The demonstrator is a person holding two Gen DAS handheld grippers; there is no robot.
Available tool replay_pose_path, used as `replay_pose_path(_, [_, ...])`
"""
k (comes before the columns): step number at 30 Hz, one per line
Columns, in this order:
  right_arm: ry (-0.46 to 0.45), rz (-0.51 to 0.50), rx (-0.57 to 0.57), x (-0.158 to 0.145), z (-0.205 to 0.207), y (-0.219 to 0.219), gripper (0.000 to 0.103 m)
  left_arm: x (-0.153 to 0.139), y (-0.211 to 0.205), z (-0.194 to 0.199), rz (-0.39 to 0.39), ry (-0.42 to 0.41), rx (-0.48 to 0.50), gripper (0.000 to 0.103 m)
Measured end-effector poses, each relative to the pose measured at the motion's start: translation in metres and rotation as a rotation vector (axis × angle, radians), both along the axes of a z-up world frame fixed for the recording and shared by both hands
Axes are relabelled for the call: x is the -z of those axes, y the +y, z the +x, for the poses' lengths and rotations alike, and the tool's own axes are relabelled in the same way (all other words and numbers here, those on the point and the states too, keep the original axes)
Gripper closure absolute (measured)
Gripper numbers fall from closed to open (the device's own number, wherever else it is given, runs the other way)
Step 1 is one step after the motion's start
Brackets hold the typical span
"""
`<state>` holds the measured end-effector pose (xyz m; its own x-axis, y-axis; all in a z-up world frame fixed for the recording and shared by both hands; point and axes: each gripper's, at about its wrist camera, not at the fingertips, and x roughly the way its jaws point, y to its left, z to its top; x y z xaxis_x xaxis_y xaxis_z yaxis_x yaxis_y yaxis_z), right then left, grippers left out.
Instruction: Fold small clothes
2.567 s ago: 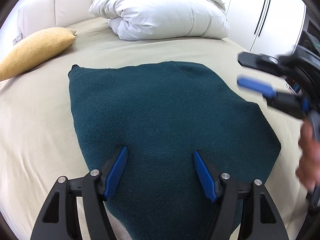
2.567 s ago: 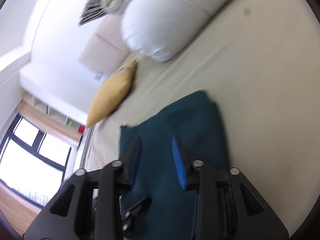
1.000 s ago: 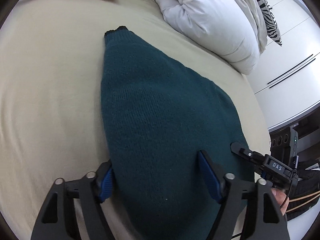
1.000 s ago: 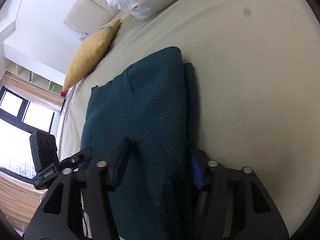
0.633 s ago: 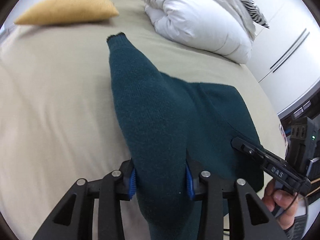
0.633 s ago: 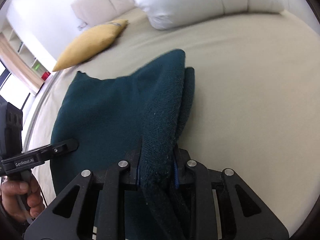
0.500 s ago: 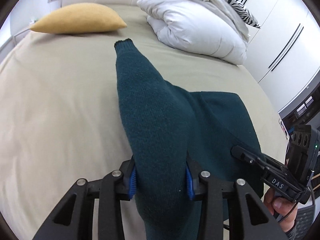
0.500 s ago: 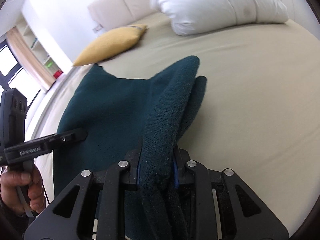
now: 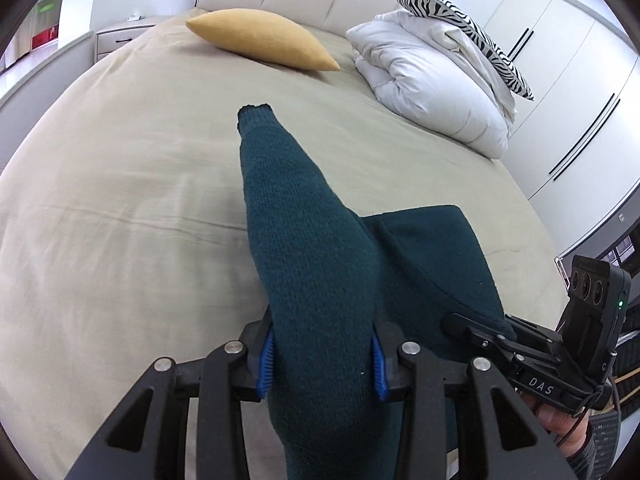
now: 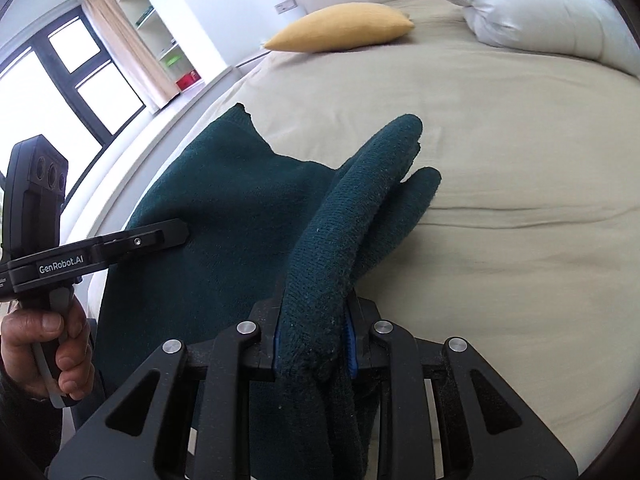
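Note:
A dark teal knitted garment (image 9: 304, 248) is lifted off a beige bed (image 9: 120, 184) at its near edge. My left gripper (image 9: 322, 354) is shut on a thick bunch of the knit, which stretches away to a far corner still lying on the sheet. My right gripper (image 10: 314, 338) is shut on another bunched edge of the same teal garment (image 10: 224, 208). In the left wrist view the right gripper (image 9: 516, 350) shows at the lower right, held by a hand. In the right wrist view the left gripper (image 10: 120, 244) sits at the left, held by a hand (image 10: 48, 356).
A yellow cushion (image 9: 260, 42) lies at the head of the bed and white folded bedding (image 9: 432, 80) with a zebra-print pillow (image 9: 464, 28) is stacked to the right. White wardrobe doors (image 9: 568, 92) stand beyond. A window (image 10: 60, 80) and shelves are on the left.
Both grippers have closed on the near edge of the teal garment and lifted it, drawing it back across the bed. The garment now hangs bunched instead of lying flat.

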<state>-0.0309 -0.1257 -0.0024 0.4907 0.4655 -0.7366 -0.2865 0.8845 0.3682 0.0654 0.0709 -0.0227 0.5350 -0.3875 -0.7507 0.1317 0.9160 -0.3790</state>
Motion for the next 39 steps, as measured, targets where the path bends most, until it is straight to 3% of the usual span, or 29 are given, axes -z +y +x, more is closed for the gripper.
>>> replay_pose_path(3, [0.013, 0.012, -0.003, 0.005, -0.001, 0.004, 0.082, 0.013, 0.010, 0.001, 0.006, 0.009, -0.001, 0.062])
replay_pose_path(7, [0.137, 0.046, 0.071, 0.048, 0.018, -0.007, 0.081, 0.061, 0.030, 0.013, 0.000, 0.079, -0.036, 0.056])
replay_pose_path(10, [0.187, 0.218, 0.090, 0.079, 0.020, -0.029, 0.074, 0.075, 0.043, 0.010, -0.080, 0.052, -0.031, 0.051])
replay_pose_path(12, [0.195, 0.288, 0.096, 0.086, 0.026, -0.037, 0.072, 0.075, 0.041, 0.010, -0.063, 0.040, -0.024, 0.050])
replay_pose_path(16, [0.195, 0.266, 0.086, 0.079, 0.028, -0.038, 0.071, 0.072, 0.037, 0.006, -0.040, 0.023, -0.028, 0.049])
replay_pose_path(20, [0.166, 0.202, 0.145, 0.064, 0.030, -0.052, 0.058, 0.056, 0.038, -0.010, 0.002, -0.009, -0.062, 0.049])
replay_pose_path(24, [0.080, 0.094, 0.252, 0.029, 0.031, -0.064, 0.055, 0.019, 0.033, -0.021, 0.068, -0.120, -0.092, 0.051])
replay_pose_path(27, [0.053, 0.164, 0.192, 0.012, 0.042, -0.055, 0.054, -0.002, 0.015, -0.018, 0.113, -0.190, -0.042, 0.048])
replay_pose_path(31, [0.094, 0.254, 0.078, 0.026, 0.063, -0.023, 0.054, 0.018, -0.005, 0.009, 0.127, -0.155, 0.000, 0.047])
replay_pose_path(33, [0.153, 0.231, 0.095, 0.051, 0.075, -0.019, 0.054, 0.042, -0.012, 0.021, 0.145, -0.095, 0.011, 0.048])
replay_pose_path(35, [0.162, 0.286, 0.100, 0.066, 0.078, -0.027, 0.055, 0.053, -0.015, 0.021, 0.161, -0.107, 0.019, 0.048])
replay_pose_path(39, [0.155, 0.324, 0.137, 0.063, 0.078, -0.049, 0.063, 0.056, -0.008, 0.018, 0.131, -0.125, 0.017, 0.048])
